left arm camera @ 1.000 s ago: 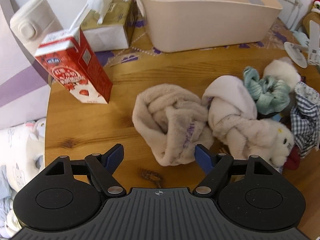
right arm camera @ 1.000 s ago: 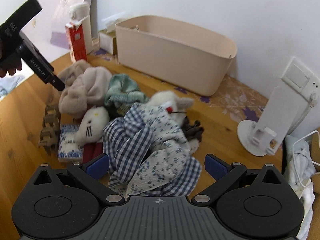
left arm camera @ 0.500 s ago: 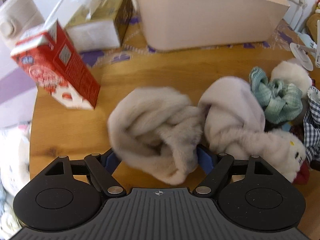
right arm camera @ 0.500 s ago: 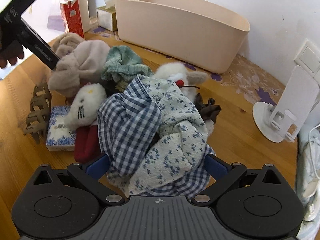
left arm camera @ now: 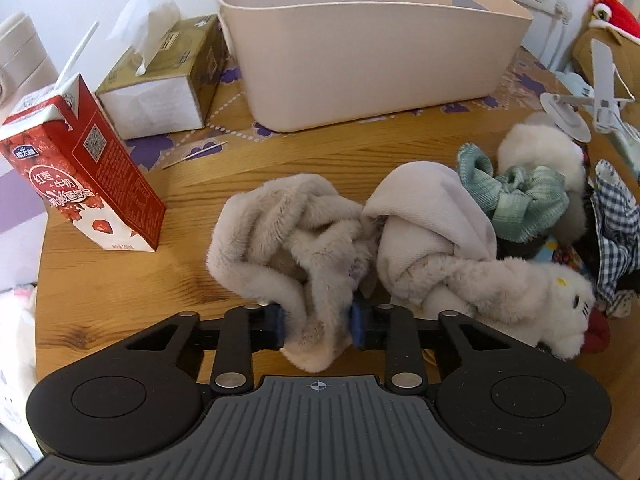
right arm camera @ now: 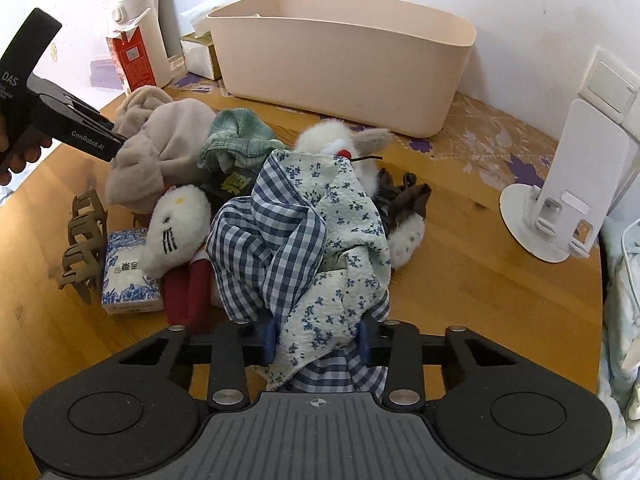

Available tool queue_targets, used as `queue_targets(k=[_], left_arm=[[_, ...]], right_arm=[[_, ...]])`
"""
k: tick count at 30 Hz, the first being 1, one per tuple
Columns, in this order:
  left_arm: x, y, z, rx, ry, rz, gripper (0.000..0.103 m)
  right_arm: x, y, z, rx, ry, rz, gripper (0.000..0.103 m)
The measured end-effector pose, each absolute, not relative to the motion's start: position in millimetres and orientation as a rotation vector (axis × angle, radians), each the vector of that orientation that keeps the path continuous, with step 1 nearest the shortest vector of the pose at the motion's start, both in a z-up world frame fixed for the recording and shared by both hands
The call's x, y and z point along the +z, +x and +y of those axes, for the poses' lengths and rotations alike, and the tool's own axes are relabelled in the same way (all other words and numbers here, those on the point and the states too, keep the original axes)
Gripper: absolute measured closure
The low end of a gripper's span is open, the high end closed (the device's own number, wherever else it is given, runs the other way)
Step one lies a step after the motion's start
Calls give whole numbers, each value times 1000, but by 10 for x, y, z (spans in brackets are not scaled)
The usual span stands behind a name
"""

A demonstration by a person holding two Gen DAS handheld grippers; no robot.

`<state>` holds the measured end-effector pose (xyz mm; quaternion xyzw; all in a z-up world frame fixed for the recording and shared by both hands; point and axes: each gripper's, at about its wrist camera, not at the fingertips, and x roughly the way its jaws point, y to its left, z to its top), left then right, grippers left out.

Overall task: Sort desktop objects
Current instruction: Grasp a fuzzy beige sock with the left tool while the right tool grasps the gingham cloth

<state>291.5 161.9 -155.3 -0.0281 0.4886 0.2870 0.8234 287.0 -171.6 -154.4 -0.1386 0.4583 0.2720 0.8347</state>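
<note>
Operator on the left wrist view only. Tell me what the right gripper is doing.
Observer: The right gripper has just been closing and its pads now pinch the blue checked and floral cloth.
Operator: Report what lies left of that cloth; it is hidden from me.
Observer: A brown claw hair clip sits on the table beside a blue-and-white tissue packet.
Operator: Confirm my own grip from there.
Observer: The left gripper meets the beige fluffy cloth; the contact itself is hidden.
</note>
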Motion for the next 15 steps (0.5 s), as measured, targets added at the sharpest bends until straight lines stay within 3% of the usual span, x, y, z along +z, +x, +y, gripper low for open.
queue_targets(k=[15], left_arm=[[-1242,2629,1390,641,-101,980,80]], right_arm=[[-1127,2731,-1972,539,-252,852,73]])
